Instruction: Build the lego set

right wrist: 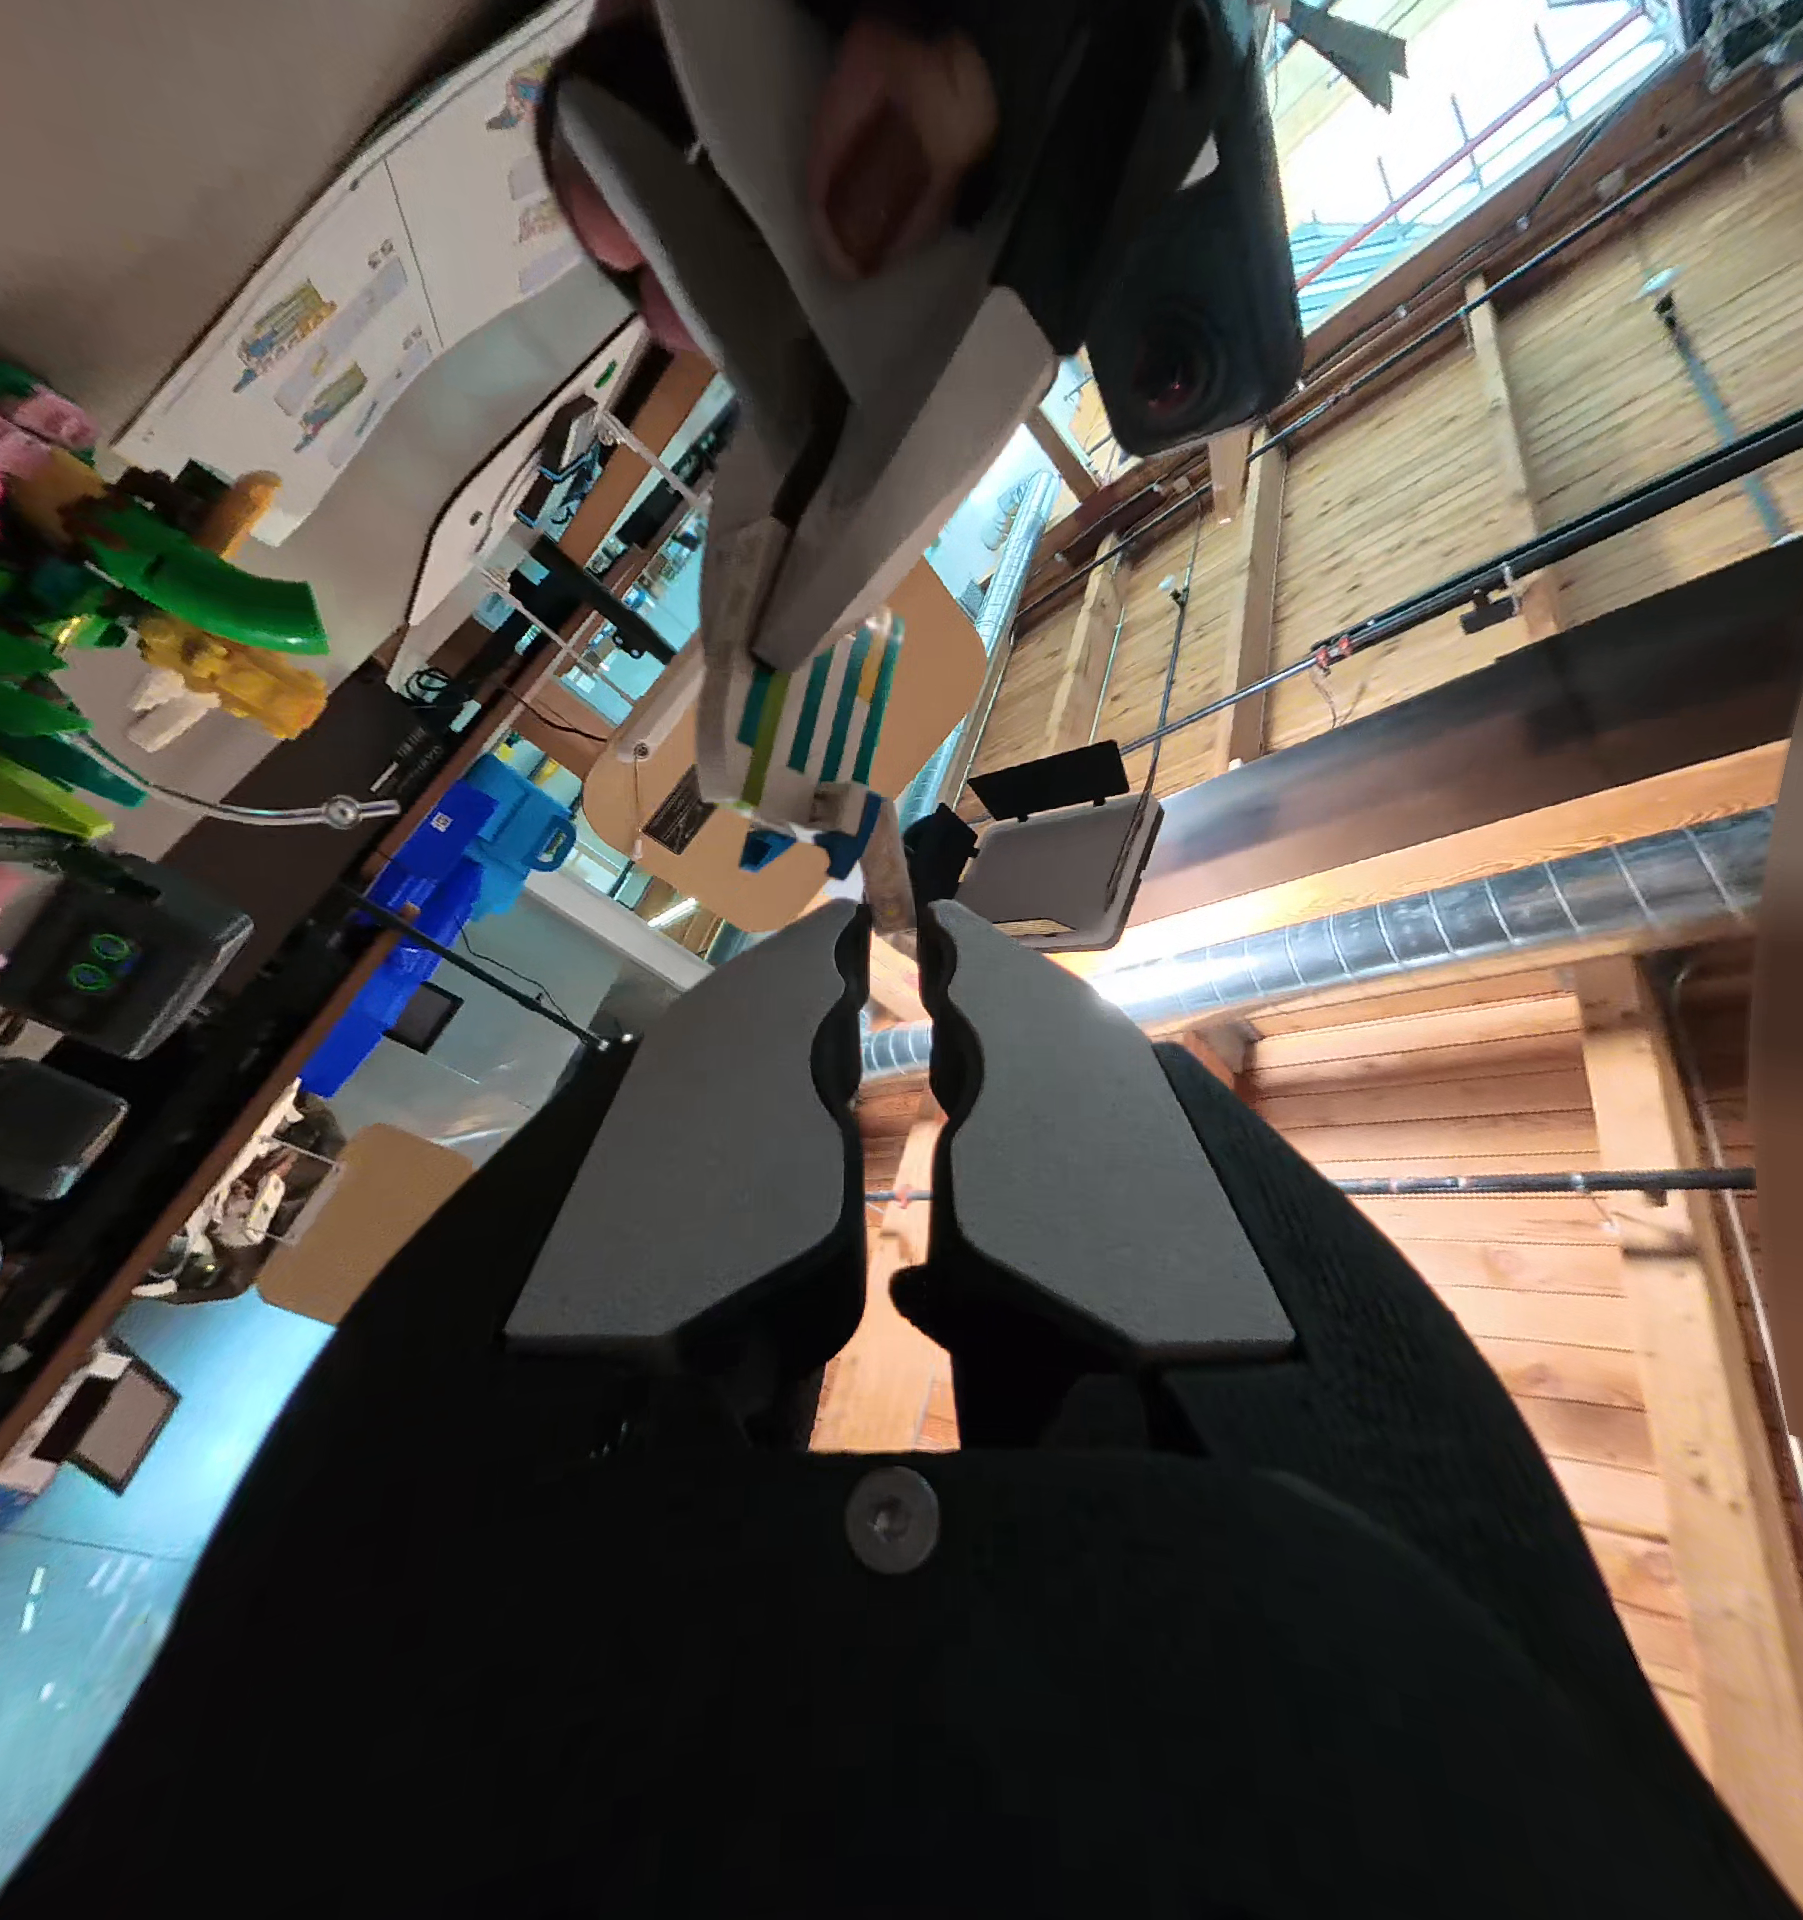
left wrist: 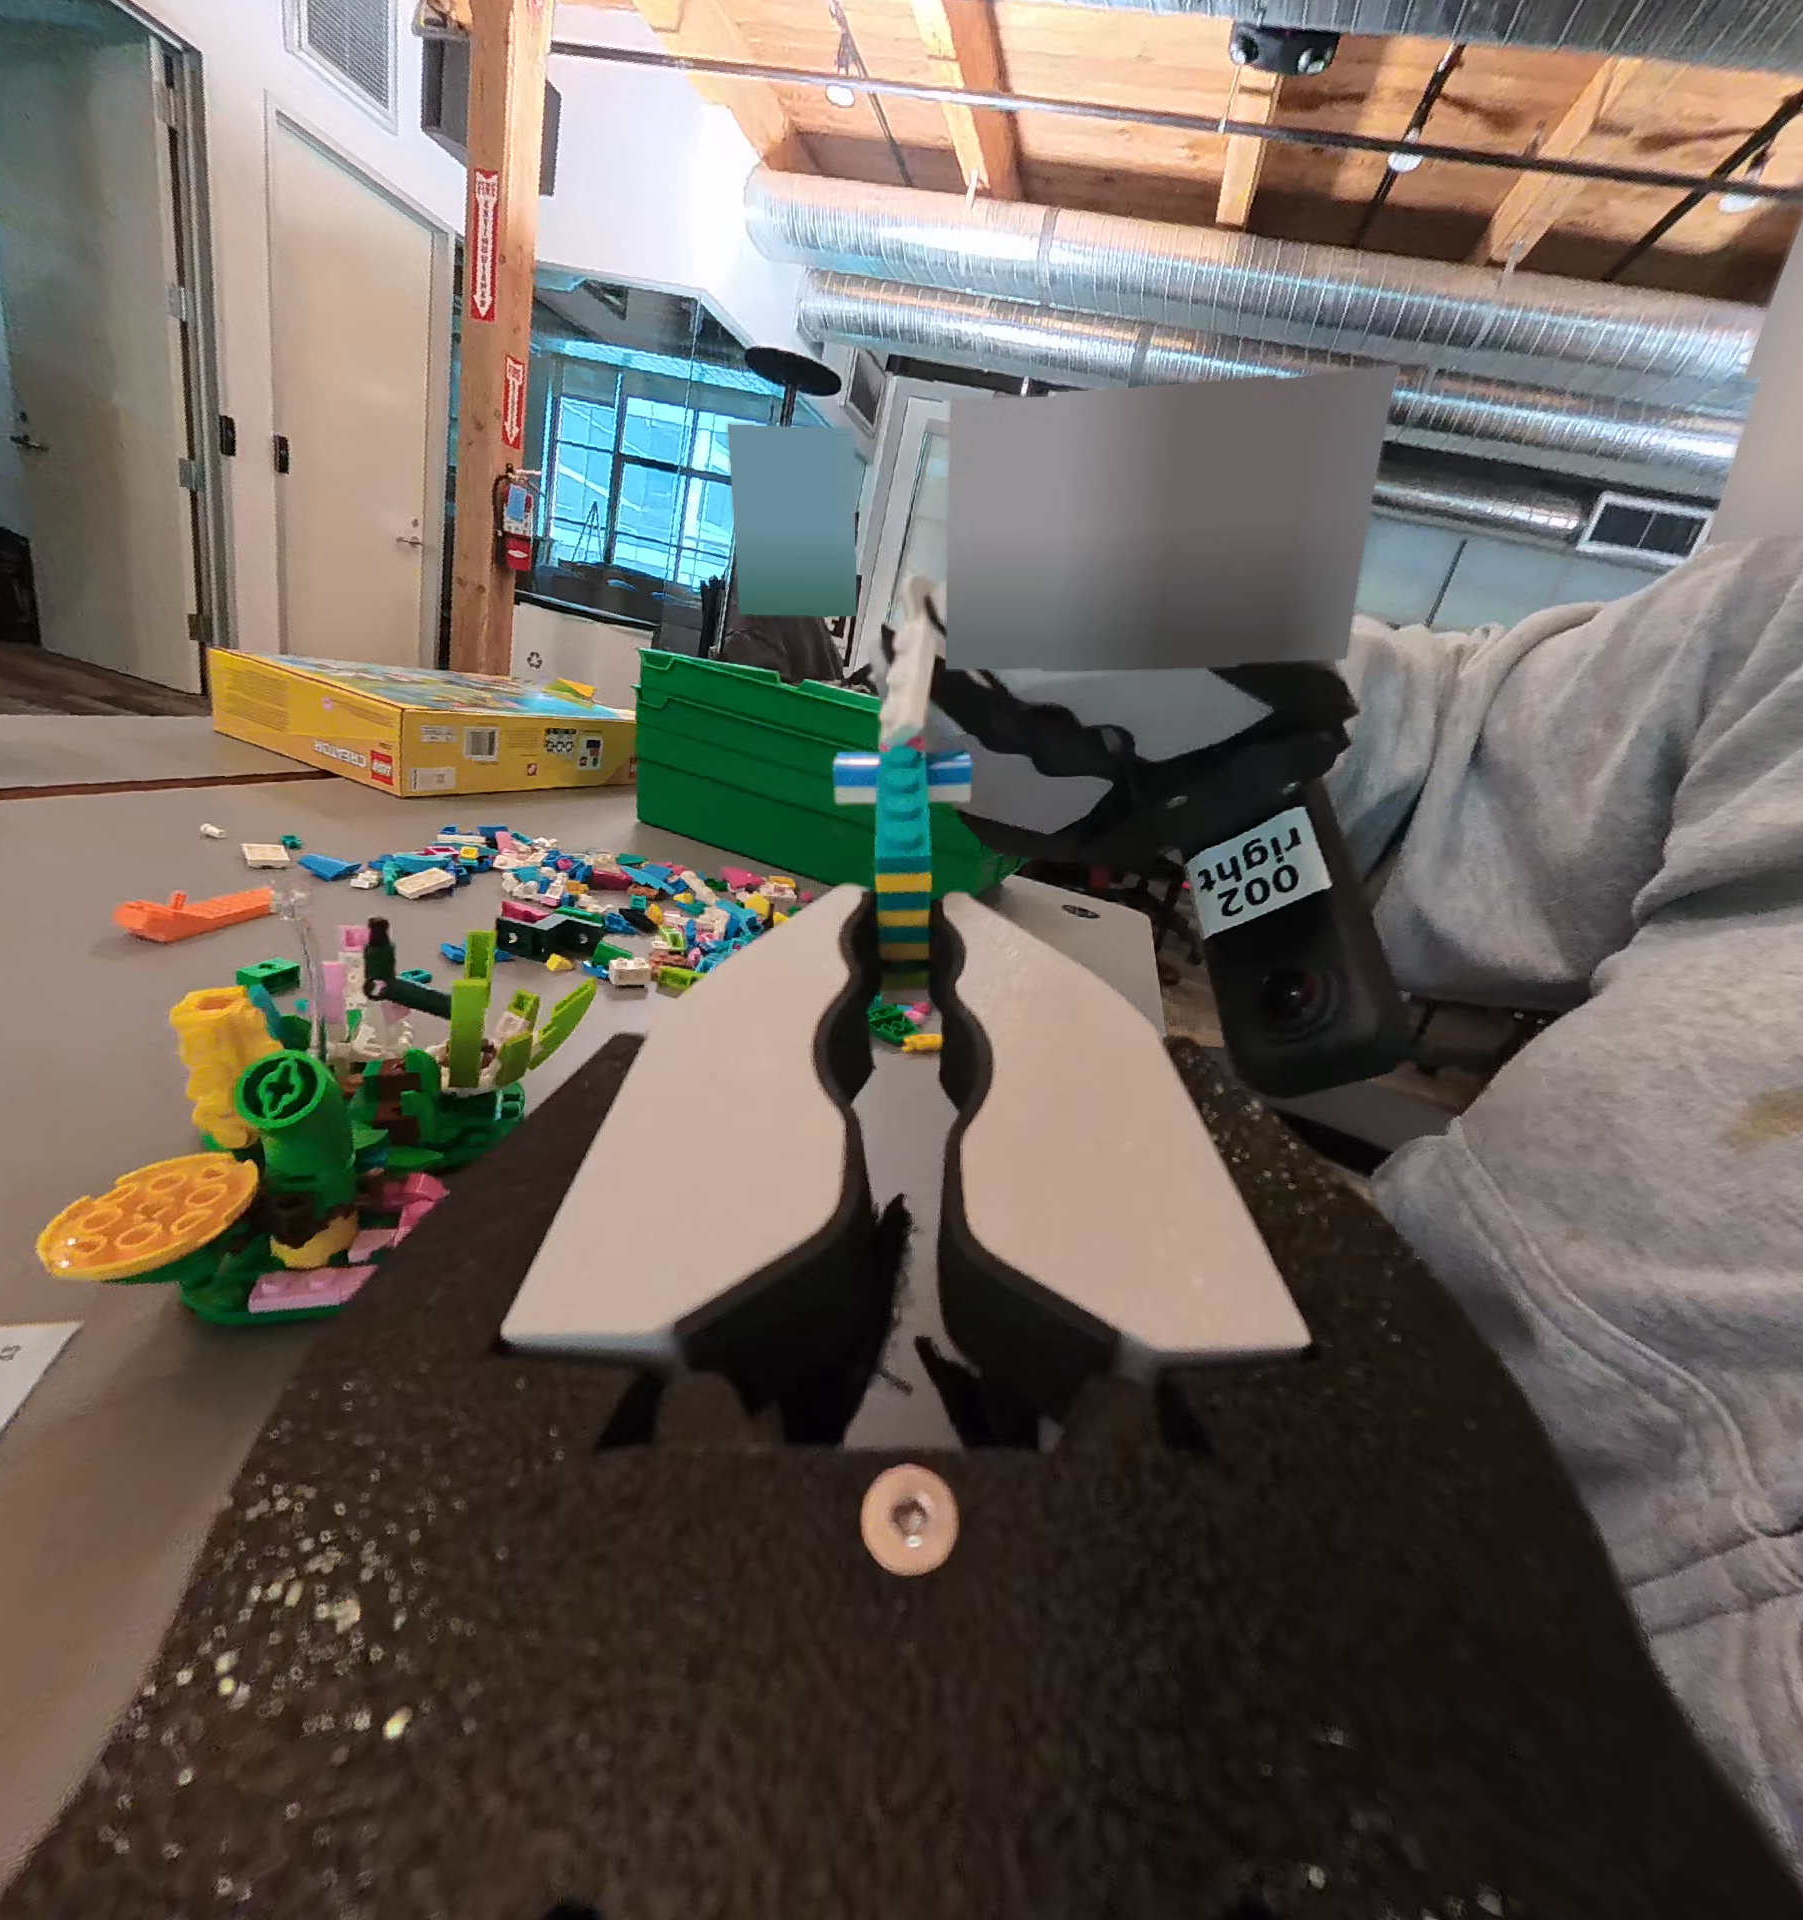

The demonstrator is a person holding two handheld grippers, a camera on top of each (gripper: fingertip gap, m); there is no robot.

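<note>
Left gripper (left wrist: 903,935) clamped narrow on the lower end of a striped brick column (left wrist: 907,862), teal and yellow bands pressed between both pads. Column upright, long axis vertical, raised above the grey table (left wrist: 76,935); blue-and-white cross pieces (left wrist: 902,777) near its top, spread left and right. Topped by a slim white piece (left wrist: 907,665) pointing upward, slightly tilted.

Right gripper (right wrist: 892,920) rolled sideways, coming from the right, jaws narrow on the tip of that white piece (right wrist: 886,862); firm pad contact not clear. Seen from there, the column (right wrist: 803,717) running away from the fingertips toward the left gripper (right wrist: 762,623) beyond.

On the table at left, a finished brick plant model (left wrist: 284,1132) of green, yellow and pink. Farther back, a loose scatter of small bricks (left wrist: 564,894), an orange piece (left wrist: 196,914), a yellow box (left wrist: 409,727) and stacked green bins (left wrist: 762,769). Grey sleeve (left wrist: 1624,935) at right.
</note>
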